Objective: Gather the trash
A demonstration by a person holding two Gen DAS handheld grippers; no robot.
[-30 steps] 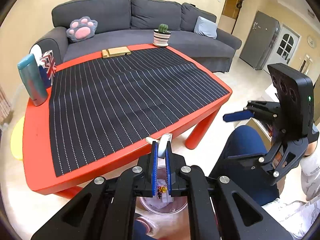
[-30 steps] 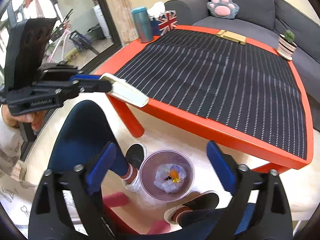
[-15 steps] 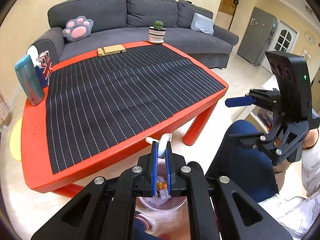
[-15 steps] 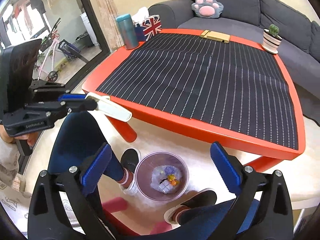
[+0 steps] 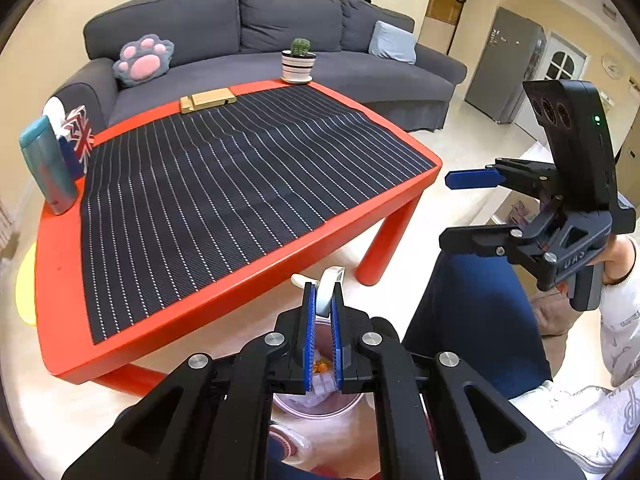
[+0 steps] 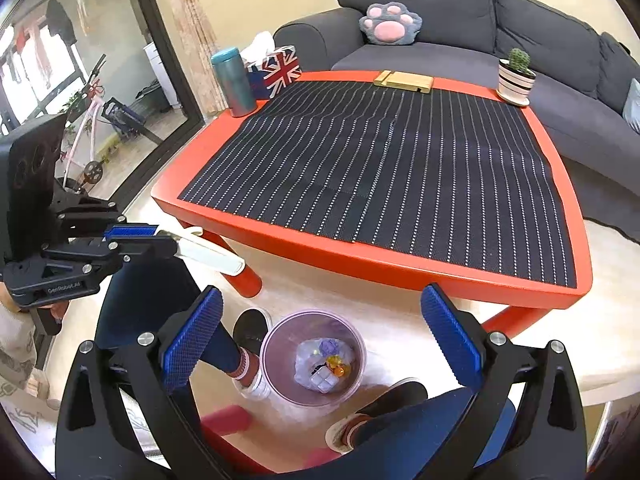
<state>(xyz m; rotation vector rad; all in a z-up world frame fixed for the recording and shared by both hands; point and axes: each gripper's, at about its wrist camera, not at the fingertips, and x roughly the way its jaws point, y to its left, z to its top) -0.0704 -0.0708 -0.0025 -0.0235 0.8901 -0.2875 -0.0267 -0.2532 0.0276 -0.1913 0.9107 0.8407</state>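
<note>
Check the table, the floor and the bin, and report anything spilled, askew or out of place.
Nothing stands out. The striped mat lies flat on the red table, with nothing tipped. The trash sits inside the bin, none on the floor around it. One flat white piece is not yet binned, clamped in the left gripper. The right gripper is open, empty.

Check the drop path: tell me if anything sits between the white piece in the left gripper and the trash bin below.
Nothing visible blocks it. The left gripper is shut on the white piece, held beside the table edge; the bin sits open on the floor below and to the side, between the person's feet.
</note>
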